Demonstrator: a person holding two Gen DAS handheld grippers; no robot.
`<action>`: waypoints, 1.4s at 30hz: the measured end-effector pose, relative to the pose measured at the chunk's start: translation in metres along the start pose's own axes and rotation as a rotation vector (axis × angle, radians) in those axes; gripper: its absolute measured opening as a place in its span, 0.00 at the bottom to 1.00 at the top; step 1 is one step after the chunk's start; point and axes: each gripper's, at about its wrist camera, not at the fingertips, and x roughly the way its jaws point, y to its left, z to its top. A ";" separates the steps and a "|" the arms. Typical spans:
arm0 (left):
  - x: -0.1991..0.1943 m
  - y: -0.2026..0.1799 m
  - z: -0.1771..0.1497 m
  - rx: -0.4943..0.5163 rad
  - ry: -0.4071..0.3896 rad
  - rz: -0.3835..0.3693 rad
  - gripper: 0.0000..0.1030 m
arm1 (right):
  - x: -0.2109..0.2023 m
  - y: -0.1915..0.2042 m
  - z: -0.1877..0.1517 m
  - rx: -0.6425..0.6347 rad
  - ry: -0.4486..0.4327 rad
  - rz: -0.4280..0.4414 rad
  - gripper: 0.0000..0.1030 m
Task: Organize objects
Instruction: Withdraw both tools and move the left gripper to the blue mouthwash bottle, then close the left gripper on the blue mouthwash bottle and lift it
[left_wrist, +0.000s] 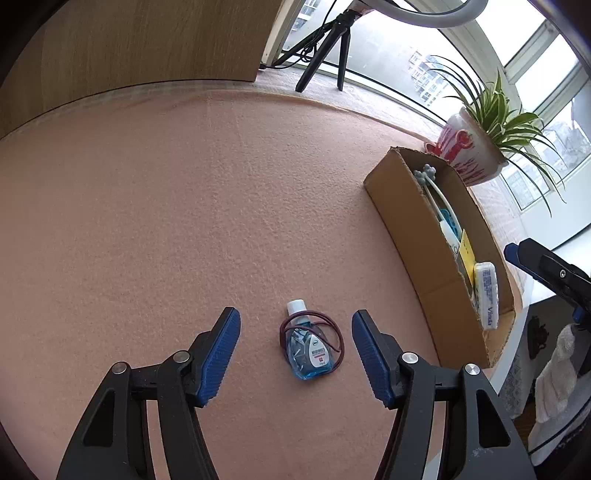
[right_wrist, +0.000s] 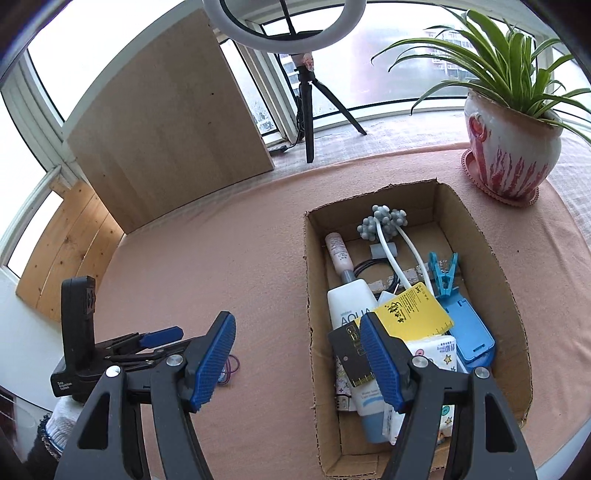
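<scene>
Two grippers hang over the pink cloth (left_wrist: 147, 221). The left gripper (left_wrist: 295, 350) stands well open and empty, its pads either side of the small blue bottle (left_wrist: 308, 349), which lies left of the cardboard box (left_wrist: 406, 229) inside a dark hair tie (left_wrist: 338, 334). The right gripper (right_wrist: 297, 360), equally open and empty, hovers at the box's left wall.

small blue bottle (left_wrist: 307, 345) lies flat on the pink cloth, dark hair tie (left_wrist: 338, 332) looped around it; cardboard box (left_wrist: 406, 229) nearby
</scene>
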 end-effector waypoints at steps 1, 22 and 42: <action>-0.001 -0.001 -0.004 0.007 0.003 -0.002 0.61 | 0.000 0.002 -0.002 0.002 0.002 0.001 0.64; 0.023 -0.031 -0.025 0.107 0.057 0.101 0.35 | 0.003 0.008 -0.017 0.027 0.040 0.001 0.64; 0.041 -0.049 -0.015 0.168 0.092 0.126 0.29 | -0.002 -0.001 -0.019 0.036 0.038 0.009 0.64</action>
